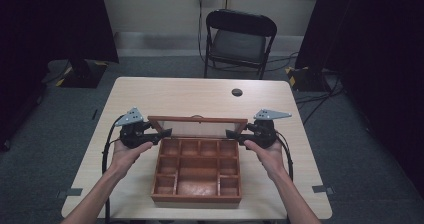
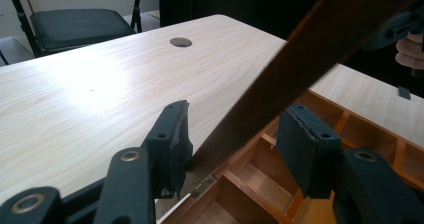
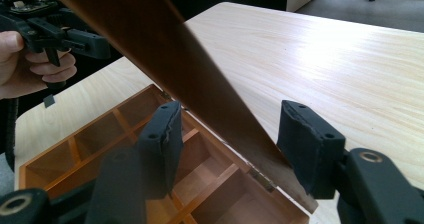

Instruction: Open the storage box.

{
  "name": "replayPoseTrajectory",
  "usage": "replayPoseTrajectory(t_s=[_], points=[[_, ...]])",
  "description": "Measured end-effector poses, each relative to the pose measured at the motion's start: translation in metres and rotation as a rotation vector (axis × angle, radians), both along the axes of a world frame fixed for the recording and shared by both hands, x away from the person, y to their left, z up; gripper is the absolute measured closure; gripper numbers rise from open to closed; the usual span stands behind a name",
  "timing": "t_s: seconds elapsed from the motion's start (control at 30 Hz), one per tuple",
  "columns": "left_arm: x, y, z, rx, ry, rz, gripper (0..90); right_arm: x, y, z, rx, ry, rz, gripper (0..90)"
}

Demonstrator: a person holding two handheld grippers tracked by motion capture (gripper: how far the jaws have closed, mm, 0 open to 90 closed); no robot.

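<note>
Brown wooden compartment box (image 1: 197,170) sits on pale wood-grain table (image 1: 190,96), near the person's edge, roughly centred. Hinged wooden lid w/ pale panel (image 1: 197,126) stands raised at the box's far side, tilted, hinges at the back edge.

L gripper (image 1: 161,136) at lid's left end; R gripper (image 1: 233,136) at lid's right end, both held level, pointing inward toward each other.

L gripper view: lid edge (image 2: 280,79) runs diagonally btwn the jaws; left pad (image 2: 172,144) touches it, right pad (image 2: 305,149) stands apart. Not clenched on it, lid sits loose in the gap.

R gripper view: lid (image 3: 165,59) passes btwn jaws; right pad (image 3: 305,144) just beside its lower corner, left pad (image 3: 162,139) apart. Not clamped either.

Black folding chair (image 1: 239,41) beyond table. Round cable hole (image 1: 237,92) in tabletop, far right.
</note>
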State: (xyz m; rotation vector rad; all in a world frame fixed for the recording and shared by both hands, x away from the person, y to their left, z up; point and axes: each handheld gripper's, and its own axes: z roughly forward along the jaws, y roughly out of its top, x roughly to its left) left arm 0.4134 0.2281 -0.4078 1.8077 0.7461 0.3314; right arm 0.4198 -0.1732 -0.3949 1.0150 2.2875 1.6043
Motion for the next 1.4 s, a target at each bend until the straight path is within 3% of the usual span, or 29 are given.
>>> replayPoseTrajectory(t_s=[0.27, 0.57, 0.83, 0.97, 1.07, 1.2, 1.4], points=[[0.005, 0.000, -0.004, -0.016, 0.018, 0.006, 48.5, 0.007, -0.001, -0.005, 0.000, 0.015, -0.005, 47.2], [0.011, 0.000, -0.005, 0.002, 0.016, 0.013, 49.2, 0.014, -0.001, -0.010, 0.004, 0.017, -0.018, 48.1], [0.015, 0.000, -0.007, -0.023, 0.021, 0.025, 50.1, 0.023, 0.002, -0.019, 0.004, 0.037, -0.012, 47.1], [0.017, 0.001, -0.009, -0.020, 0.009, 0.029, 50.7, 0.026, 0.004, -0.023, 0.006, 0.032, -0.012, 47.4], [0.019, 0.000, -0.010, -0.029, 0.014, 0.033, 51.0, 0.028, 0.005, -0.023, 0.001, 0.025, -0.014, 48.1], [0.022, 0.000, -0.014, -0.010, 0.029, 0.026, 51.1, 0.029, 0.005, -0.024, 0.004, 0.022, -0.015, 48.2], [0.024, -0.001, -0.017, -0.028, 0.034, 0.033, 51.0, 0.030, 0.005, -0.025, 0.006, 0.019, -0.020, 48.3]])
